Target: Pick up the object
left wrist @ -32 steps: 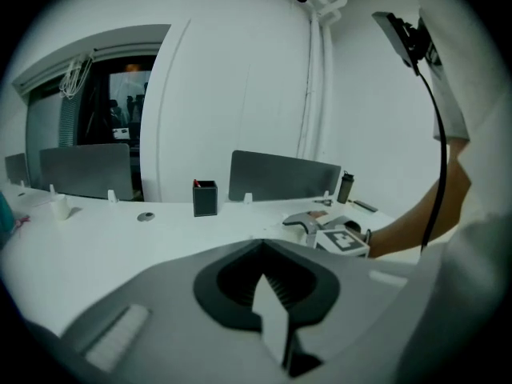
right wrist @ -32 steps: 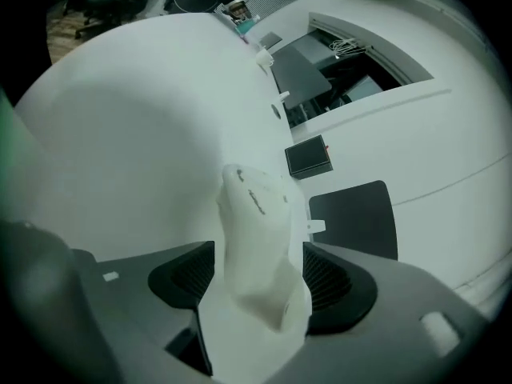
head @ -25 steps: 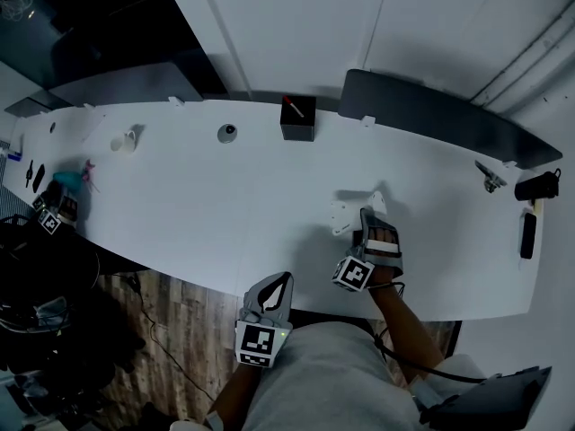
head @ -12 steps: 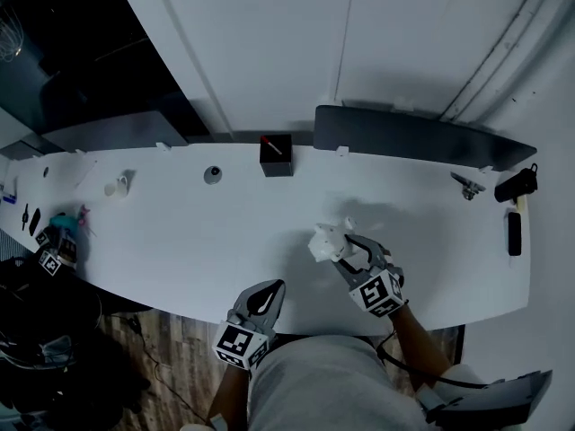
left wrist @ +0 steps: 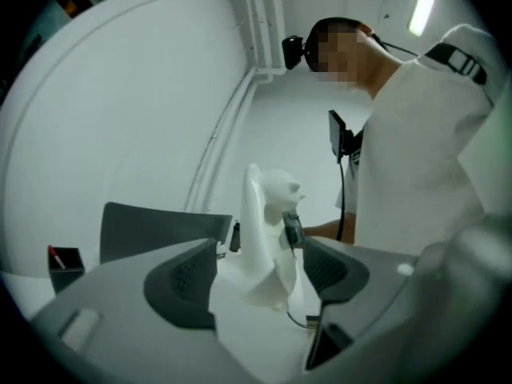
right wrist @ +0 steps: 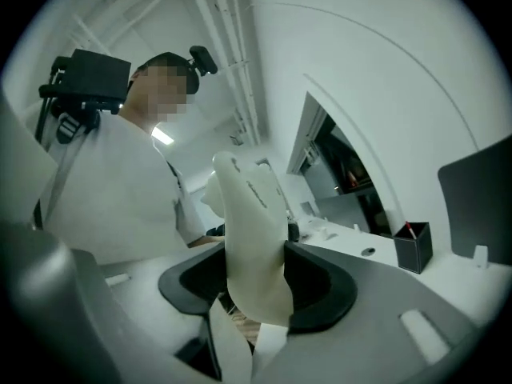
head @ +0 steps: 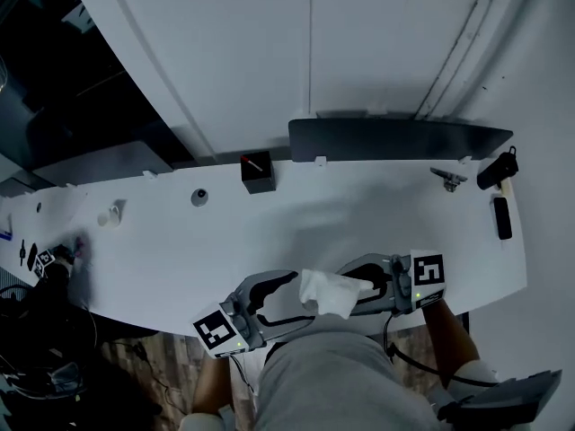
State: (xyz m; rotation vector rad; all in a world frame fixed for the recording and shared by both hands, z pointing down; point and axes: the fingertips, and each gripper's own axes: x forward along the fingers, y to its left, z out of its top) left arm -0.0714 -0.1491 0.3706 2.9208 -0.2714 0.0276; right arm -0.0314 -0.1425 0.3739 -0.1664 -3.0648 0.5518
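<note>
A white, crumpled-looking moulded object [head: 325, 293] hangs in the air over the table's front edge, between my two grippers. My right gripper [head: 352, 287] reaches in from the right and is shut on it. In the right gripper view both dark pads press the object [right wrist: 252, 238] at the right gripper [right wrist: 256, 282]. My left gripper [head: 295, 296] comes in from the left and its jaws are opening. In the left gripper view the object [left wrist: 264, 238] stands between the wide-set pads of the left gripper [left wrist: 258, 272], which do not press on it.
A long white table [head: 180, 250] carries a black pen box [head: 258, 174], a dark flat panel [head: 395, 139], a small round item [head: 199, 197] and a white cup [head: 112, 214]. Small tools [head: 449, 179] and a black bar [head: 502, 218] lie at the right end. The person's torso is just below the grippers.
The right gripper lifted the white object off the table and brought it toward the front edge. The left gripper rose to meet it and its jaws spread around the object.
</note>
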